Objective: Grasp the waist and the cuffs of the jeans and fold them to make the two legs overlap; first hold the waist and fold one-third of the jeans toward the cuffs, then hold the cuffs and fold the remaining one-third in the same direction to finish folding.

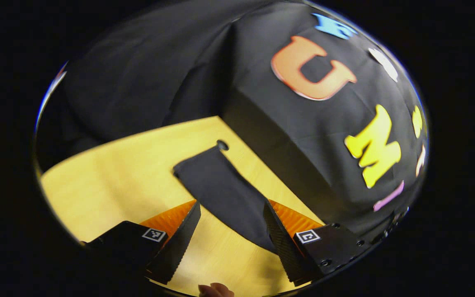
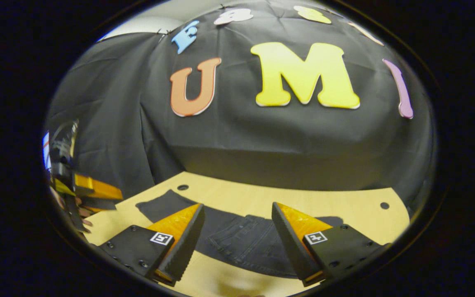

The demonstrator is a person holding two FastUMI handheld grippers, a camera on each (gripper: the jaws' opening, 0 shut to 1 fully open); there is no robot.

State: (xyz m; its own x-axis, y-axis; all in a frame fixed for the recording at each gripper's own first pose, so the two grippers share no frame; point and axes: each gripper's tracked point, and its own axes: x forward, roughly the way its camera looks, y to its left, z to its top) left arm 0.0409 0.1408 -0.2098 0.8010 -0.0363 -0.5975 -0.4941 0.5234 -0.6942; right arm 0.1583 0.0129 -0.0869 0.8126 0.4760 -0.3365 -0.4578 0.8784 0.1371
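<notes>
Left tongs [image 1: 231, 231]: gaped wide, empty, tilted above a jeans [image 1: 225, 194] leg.
Right tongs [image 2: 237, 237]: spread wide, empty, hovering over the waist.
Bench [image 2: 262, 198]: carried the jeans flat.

One pair of jeans [image 2: 237, 241], one wooden table [image 2: 303, 200], two claws: left [image 1: 231, 239], right [image 2: 237, 243].

We see the dark jeans [image 1: 225, 194] in the left gripper view, but their near end slips behind a finger [image 1: 285, 243], so we cannot see it. In the right gripper view, both fingers [image 2: 182, 241] cover parts of the jeans [image 2: 241, 241]. At the left edge, another gripper [image 2: 93, 189] is blurry and cut off.
</notes>
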